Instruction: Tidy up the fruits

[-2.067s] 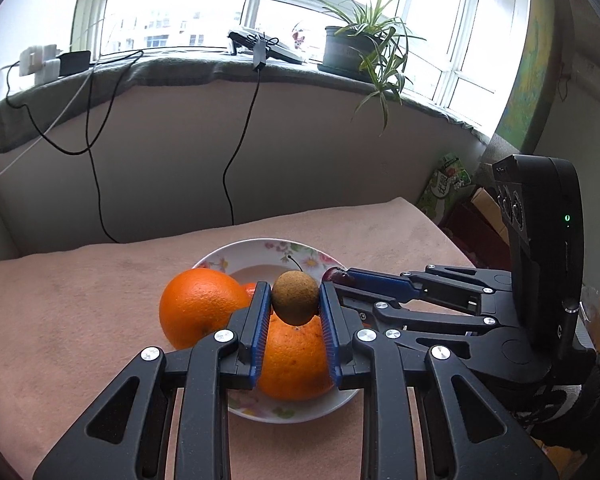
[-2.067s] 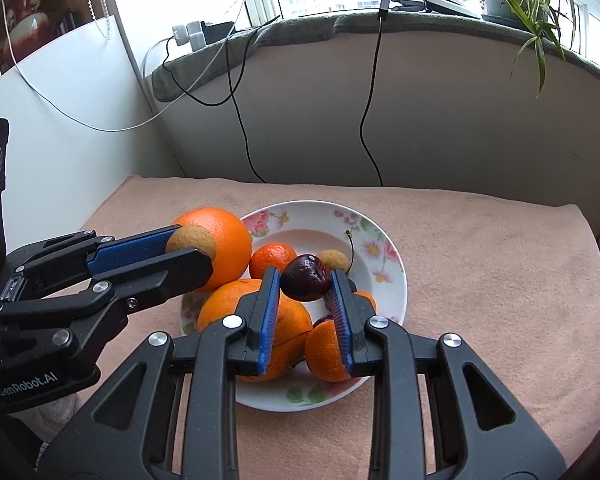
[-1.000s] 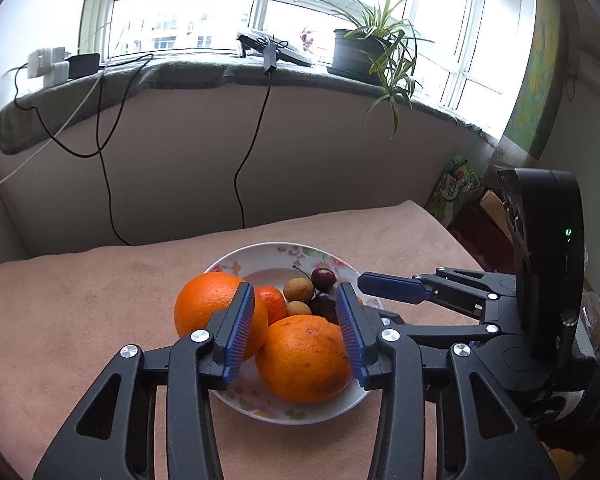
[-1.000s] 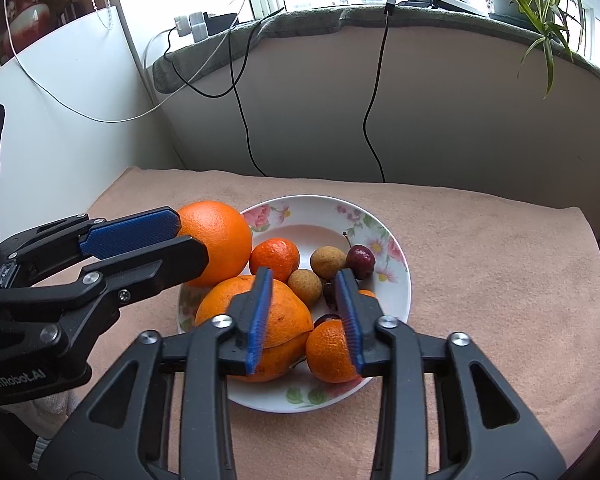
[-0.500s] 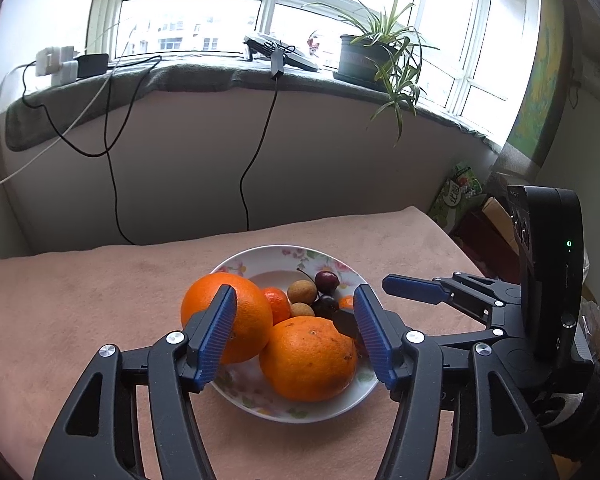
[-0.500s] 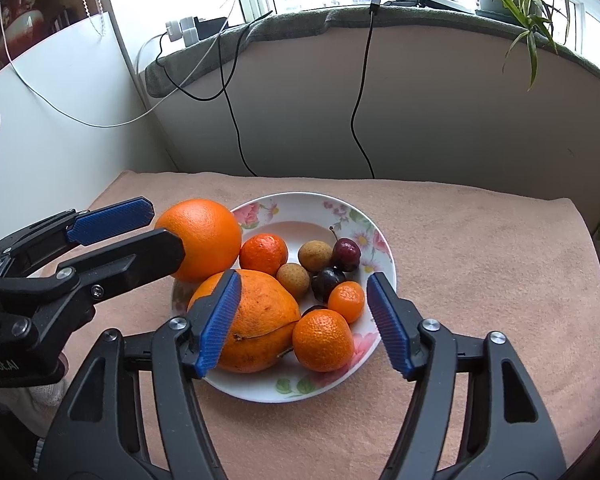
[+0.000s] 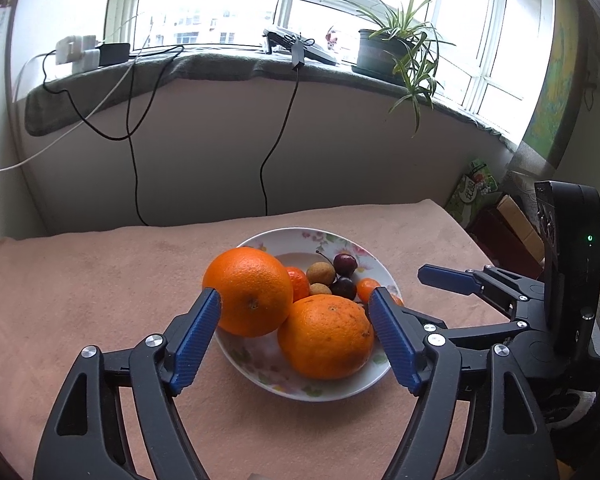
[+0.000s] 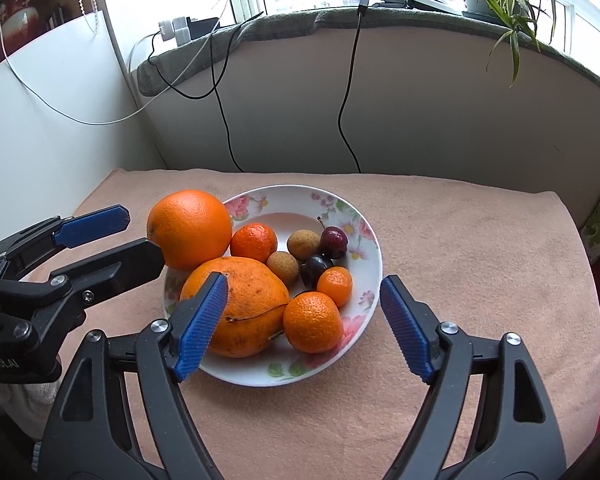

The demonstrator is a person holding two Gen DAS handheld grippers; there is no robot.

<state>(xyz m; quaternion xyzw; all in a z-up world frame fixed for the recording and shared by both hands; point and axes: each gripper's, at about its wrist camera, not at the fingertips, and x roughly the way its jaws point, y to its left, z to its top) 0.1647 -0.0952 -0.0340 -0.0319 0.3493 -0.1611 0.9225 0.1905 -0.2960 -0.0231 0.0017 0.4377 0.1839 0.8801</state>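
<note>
1. Both tools are wide apart and hold nothing; the left gripper (image 7: 294, 332) stands in front of the two big oranges, and the right gripper (image 8: 304, 326) stands over the near rim of the plate (image 8: 374, 258)
2. All fruit that I can see lies on the plate: a round orange (image 8: 189, 234) at the left rim, a flatter orange (image 8: 244, 300) in front, three mandarins (image 8: 312, 322), two longans (image 8: 303, 244) and two dark cherries (image 8: 333, 242) in the middle
3. I judge that the gathering step is done or almost done, because no fruit shows on the cloth (image 8: 480, 240); the next move probably calls only for taking both tools back, or for a small correction
4. The round orange sits partly over the rim and leans on the other fruit; it could roll off if a finger touches it, so any move near it should be slow
5. Around: a windowsill with a plant (image 7: 400, 52), a phone and chargers, and cables (image 7: 276, 132) that hang down the wall behind; they are well apart from the plate; nothing stands in the way except the other gripper, which is near at the side
</note>
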